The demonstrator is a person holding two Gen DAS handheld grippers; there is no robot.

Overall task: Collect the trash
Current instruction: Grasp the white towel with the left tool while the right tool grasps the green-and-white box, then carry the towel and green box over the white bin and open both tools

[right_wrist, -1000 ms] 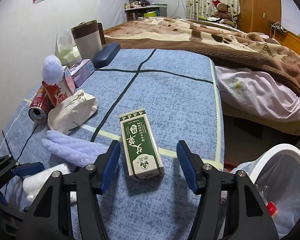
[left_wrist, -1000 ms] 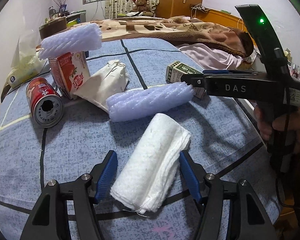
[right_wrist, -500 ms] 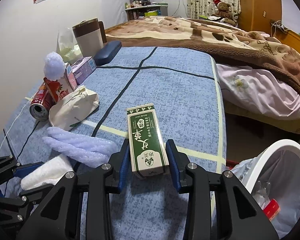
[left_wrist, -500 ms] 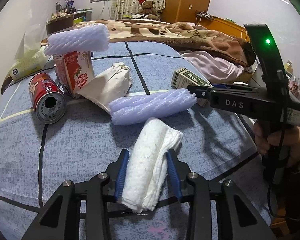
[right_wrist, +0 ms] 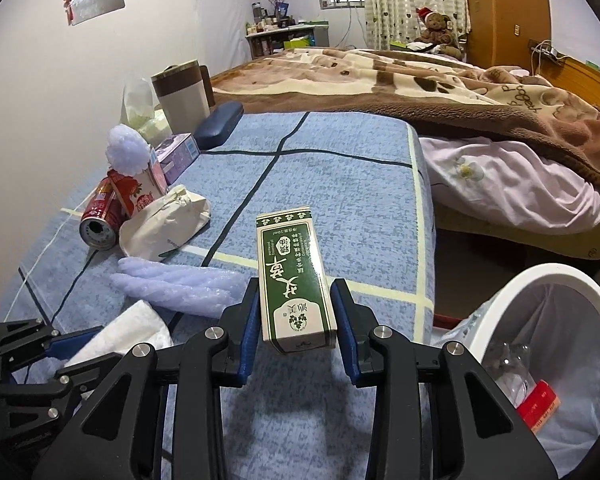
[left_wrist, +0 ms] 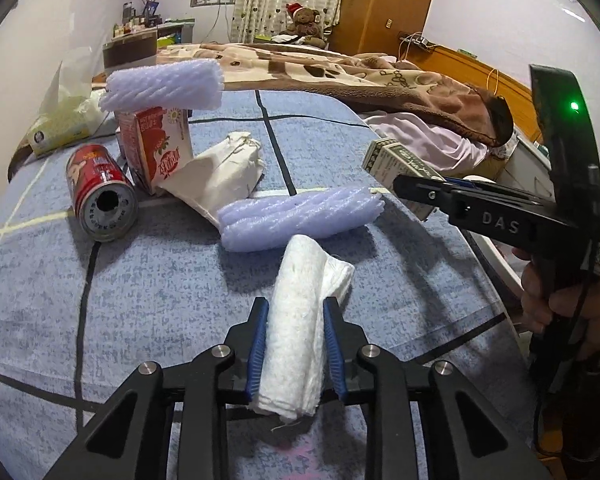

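Step in hand: grasping. The folded white tissue wad (left_wrist: 300,312) and the green rectangular carton (right_wrist: 296,280) lie on the blue checked bed (right_wrist: 340,184). Left tongs (left_wrist: 294,344) are clamped on the wad; right tongs (right_wrist: 296,320), jaws just closing, grip the carton. Next: lift both and carry them to the white lined bin (right_wrist: 556,280) beside the bed.

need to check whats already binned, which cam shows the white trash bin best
The right wrist view. The white trash bin fills its lower right corner, open-topped, with its liner and a clear bottle with a red label inside. In the left wrist view only a sliver of white shows behind the right gripper, too little to tell that it is the bin.
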